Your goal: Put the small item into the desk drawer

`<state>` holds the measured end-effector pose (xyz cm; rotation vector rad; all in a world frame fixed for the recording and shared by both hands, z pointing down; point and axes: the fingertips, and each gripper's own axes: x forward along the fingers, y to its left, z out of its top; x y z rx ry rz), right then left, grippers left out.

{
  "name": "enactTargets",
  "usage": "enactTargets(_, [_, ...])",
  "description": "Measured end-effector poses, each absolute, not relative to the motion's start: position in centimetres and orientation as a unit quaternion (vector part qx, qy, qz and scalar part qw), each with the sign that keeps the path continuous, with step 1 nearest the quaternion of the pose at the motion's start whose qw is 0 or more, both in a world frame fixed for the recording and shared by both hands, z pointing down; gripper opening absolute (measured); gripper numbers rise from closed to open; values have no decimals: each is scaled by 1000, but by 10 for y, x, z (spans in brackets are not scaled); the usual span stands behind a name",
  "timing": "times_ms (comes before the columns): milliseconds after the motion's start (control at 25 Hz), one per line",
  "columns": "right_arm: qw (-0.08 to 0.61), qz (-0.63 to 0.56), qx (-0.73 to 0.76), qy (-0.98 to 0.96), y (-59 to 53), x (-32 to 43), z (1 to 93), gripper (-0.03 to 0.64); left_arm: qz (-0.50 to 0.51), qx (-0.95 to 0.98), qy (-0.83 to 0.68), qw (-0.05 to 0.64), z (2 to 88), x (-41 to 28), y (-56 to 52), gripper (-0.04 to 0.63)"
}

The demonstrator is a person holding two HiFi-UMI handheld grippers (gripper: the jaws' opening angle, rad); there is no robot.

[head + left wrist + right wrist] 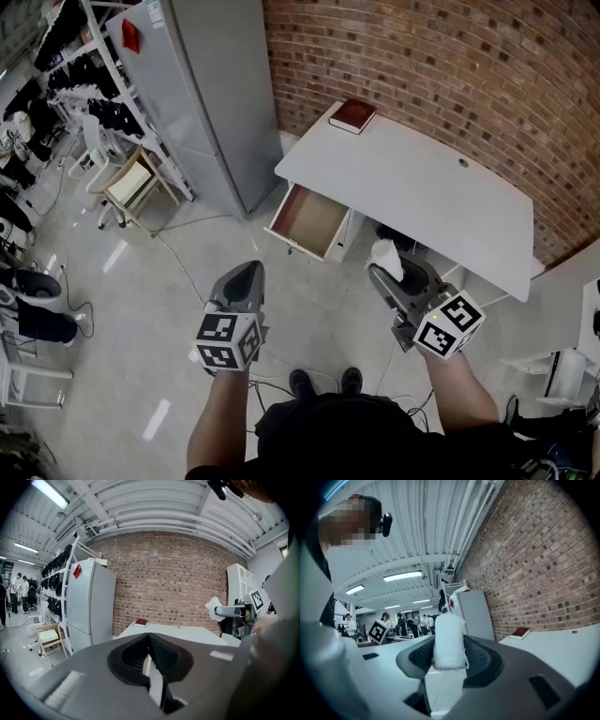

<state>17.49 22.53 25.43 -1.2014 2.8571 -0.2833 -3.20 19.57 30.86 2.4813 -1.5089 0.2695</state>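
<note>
Dark clothing and two forearms fill the bottom of the head view. Just beyond them the left gripper (pixel 249 274) hangs with its jaws together and nothing in them. The right gripper (pixel 382 272) carries the small item (pixel 386 254) above the floor (pixel 187 309), near the white tabletop (pixel 422 187) but short of the drawer (pixel 309 220). That drawer stands pulled out at the tabletop's left end, its wooden bottom bare. The likely trouble is the drop: the drawer is a narrow target with open floor beside it, so letting go too high or too early could send the light piece past the front panel. Coming in low could knock the jaws against the drawer front or the tabletop's edge. In the left gripper view the closed jaws point toward the tabletop and a red book (pixel 140 623) at its far end, with the right gripper off to the right, the white piece at its tip. In the right gripper view the jaws are clamped on the lower part of the small item (pixel 449 639). It is a white, fuzzy, soft-looking roll, upright and rounded on top, rising well above the pads, with a thin thread at its lower edge. Stuff that soft may squash and tilt, or cling to a pad on release.
</note>
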Motion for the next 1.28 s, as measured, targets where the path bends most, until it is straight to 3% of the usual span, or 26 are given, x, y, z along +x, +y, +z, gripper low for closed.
enactTargets(760, [14,-103,-384,918,224,178,269,158,98,846,-509,124,324,-27,191,11])
enactTargets(1280, [31,-136,-360,923,228,99,268,160,96,848,-508,116,320,-92,206,12])
